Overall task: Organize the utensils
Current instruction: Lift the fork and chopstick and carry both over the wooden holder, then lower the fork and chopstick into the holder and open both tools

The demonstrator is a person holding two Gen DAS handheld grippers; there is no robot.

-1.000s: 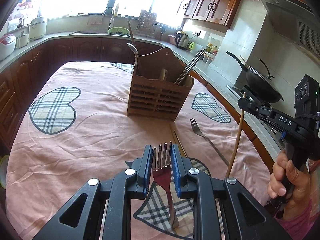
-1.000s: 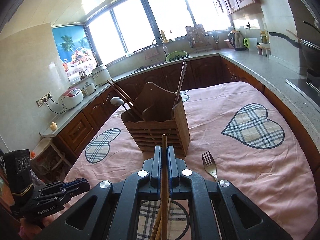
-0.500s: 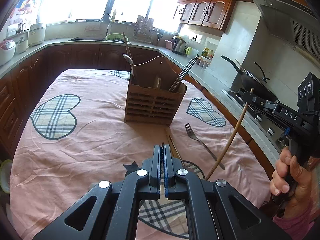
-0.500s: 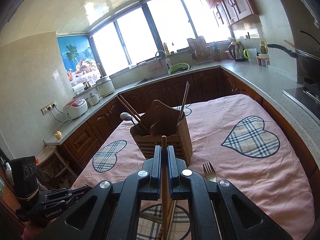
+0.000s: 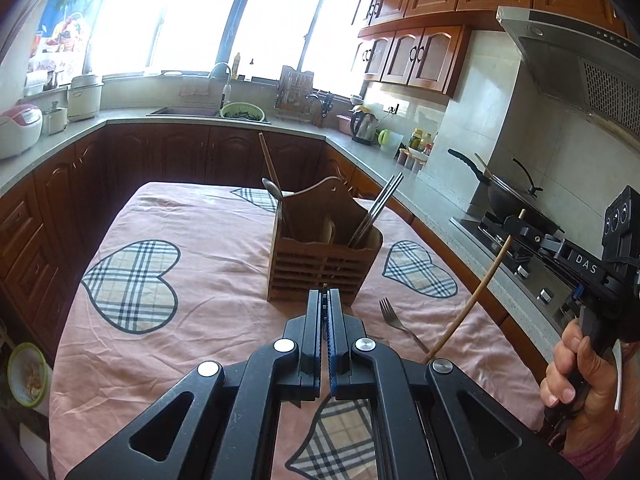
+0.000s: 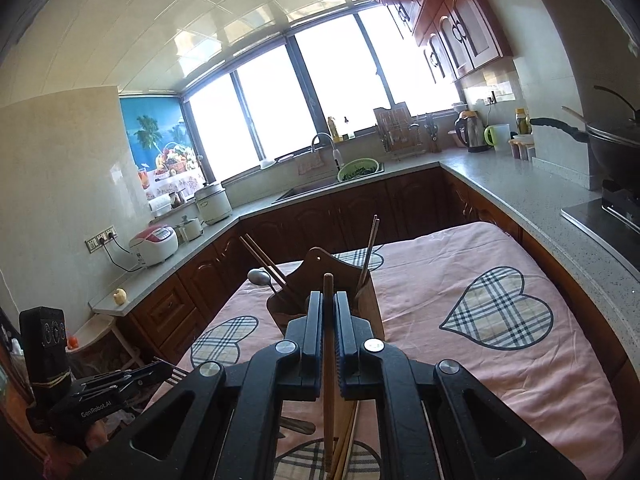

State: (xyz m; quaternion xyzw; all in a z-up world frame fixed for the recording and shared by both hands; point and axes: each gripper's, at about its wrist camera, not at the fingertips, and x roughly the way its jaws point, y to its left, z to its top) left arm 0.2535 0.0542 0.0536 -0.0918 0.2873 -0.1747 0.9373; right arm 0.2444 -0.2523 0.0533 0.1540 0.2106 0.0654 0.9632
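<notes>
Place: I stood in a home kitchen.
Evidence: I saw a sink (image 6: pixel 320 190), wooden cabinets (image 5: pixel 416 56), a wok (image 5: pixel 516 200) beneath a range hood (image 5: pixel 580 56), and a rice cooker (image 6: pixel 154 246).

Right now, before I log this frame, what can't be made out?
- Held fork: the left wrist view shows only a thin edge between the left gripper's pads.
- Chopstick: its lower end is hidden behind the left gripper's body in the left wrist view.
- Wooden holder: its walls hide the dividers in both views.
- Utensils under the right gripper: mostly covered, type unclear.
</notes>
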